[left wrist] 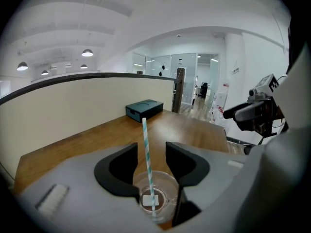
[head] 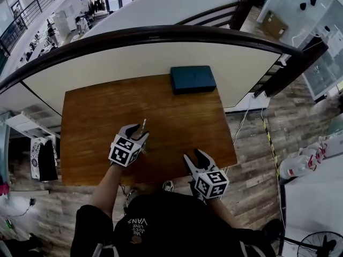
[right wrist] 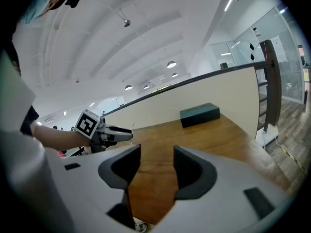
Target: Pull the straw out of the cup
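Your left claw (left wrist: 151, 148) is released, its jaws standing wide on either side of the clear cup (left wrist: 155, 200) without clamping it. The striped straw (left wrist: 146, 149) stands in the cup, toward the worktop's (head: 102, 111) front edge. Your right claw (right wrist: 156, 154) is released and empty, near the front right corner.

- A brown wooden table (head: 102, 116) is set against a cream partition (head: 139, 63).
- A dark teal box (head: 193, 78) is placed at its far edge, right of centre.
- A clear cup (left wrist: 167, 191) is stood upright near the front left.
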`<state>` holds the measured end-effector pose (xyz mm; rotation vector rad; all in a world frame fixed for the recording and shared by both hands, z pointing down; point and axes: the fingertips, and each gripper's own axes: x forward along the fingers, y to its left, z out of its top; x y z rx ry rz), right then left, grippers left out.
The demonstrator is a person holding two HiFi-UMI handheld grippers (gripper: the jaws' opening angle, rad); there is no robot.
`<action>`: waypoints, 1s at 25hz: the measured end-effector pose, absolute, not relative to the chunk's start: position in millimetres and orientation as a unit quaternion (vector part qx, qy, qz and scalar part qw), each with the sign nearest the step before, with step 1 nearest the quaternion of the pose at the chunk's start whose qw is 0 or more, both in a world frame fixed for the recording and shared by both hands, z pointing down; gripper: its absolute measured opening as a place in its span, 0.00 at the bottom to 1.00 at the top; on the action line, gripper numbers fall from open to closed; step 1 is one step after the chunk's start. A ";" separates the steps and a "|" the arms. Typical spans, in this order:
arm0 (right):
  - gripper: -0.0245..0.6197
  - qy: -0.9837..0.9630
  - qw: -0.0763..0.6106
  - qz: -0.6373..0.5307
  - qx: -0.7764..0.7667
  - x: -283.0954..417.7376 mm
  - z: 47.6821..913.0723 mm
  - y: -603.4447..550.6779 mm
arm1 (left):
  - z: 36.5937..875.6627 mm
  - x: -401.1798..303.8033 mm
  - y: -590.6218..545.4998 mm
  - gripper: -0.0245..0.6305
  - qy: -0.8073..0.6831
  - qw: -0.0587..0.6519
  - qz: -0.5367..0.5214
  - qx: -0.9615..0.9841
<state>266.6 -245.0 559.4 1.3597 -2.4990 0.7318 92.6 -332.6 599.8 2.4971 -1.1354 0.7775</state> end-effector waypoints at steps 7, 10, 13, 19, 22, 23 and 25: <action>0.33 -0.844 0.095 0.251 0.464 269.3 559.6 -239.3 | 609.7 100.5 -335.5 0.29 -0.385 0.144 0.298 0.862; 0.33 -0.843 0.094 0.251 0.466 269.6 559.7 -235.7 | 613.9 99.1 -337.5 0.22 -0.390 0.138 0.309 0.856; 0.33 -0.841 0.092 0.251 0.471 270.4 558.3 -233.1 | 614.0 95.6 -341.7 0.14 -0.400 0.131 0.312 0.852; 0.33 -0.837 0.089 0.248 0.479 266.8 555.9 -229.4 | 606.9 91.9 -341.4 0.07 -0.407 0.127 0.286 0.858; 0.33 -0.837 0.088 0.246 0.482 262.1 554.2 -227.4 | 601.2 87.4 -338.8 0.07 -0.413 0.122 0.266 0.862; 0.33 -0.836 0.088 0.245 0.483 260.6 553.7 -226.4 | 598.3 85.9 -337.5 0.07 -0.416 0.121 0.259 0.863; 0.33 -0.835 0.087 0.245 0.485 258.2 552.7 -224.3 | 591.7 82.9 -335.7 0.07 -0.422 0.118 0.242 0.866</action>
